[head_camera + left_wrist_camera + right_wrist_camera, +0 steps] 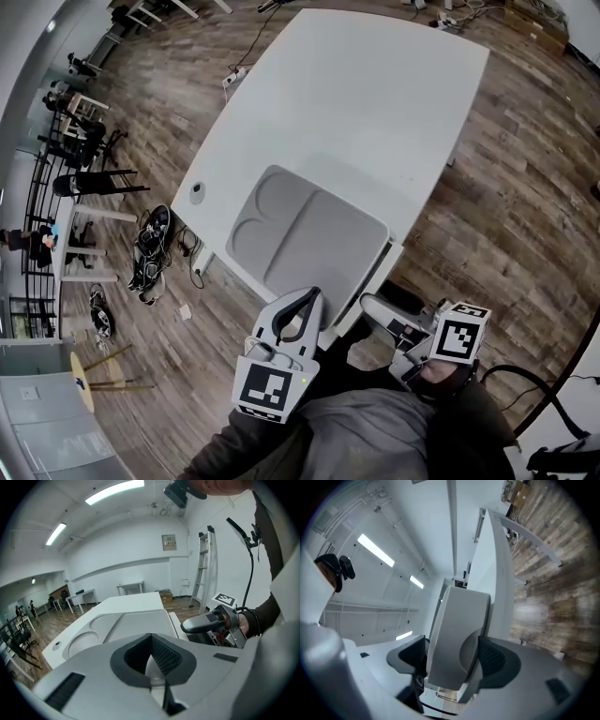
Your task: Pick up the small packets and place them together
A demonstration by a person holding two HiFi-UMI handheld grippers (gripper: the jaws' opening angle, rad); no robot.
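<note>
**Two hand-held grippers at the near end of a grey tray**

A grey tray [330, 246] lies on the white table [375, 94], its near end at the table edge closest to the person. The tray is moulded in one piece, with two round wells along one side and one broad, shallow compartment beside them. The small packets can be made out in no view, so their place cannot be told. The left gripper [312, 295] hangs at the tray's near edge with its jaws clenched tip to tip, grasping nothing. The right gripper [367, 302] points toward the tray's near right corner with its jaws released and wide apart. In the right gripper view the tray's end shows in the gap, with neither pad pressing on it. The left marker cube [270, 389] and right marker cube [461, 339] each bear a black-and-white square pattern. The wood-plank floor [525, 187] surrounds the table
</note>
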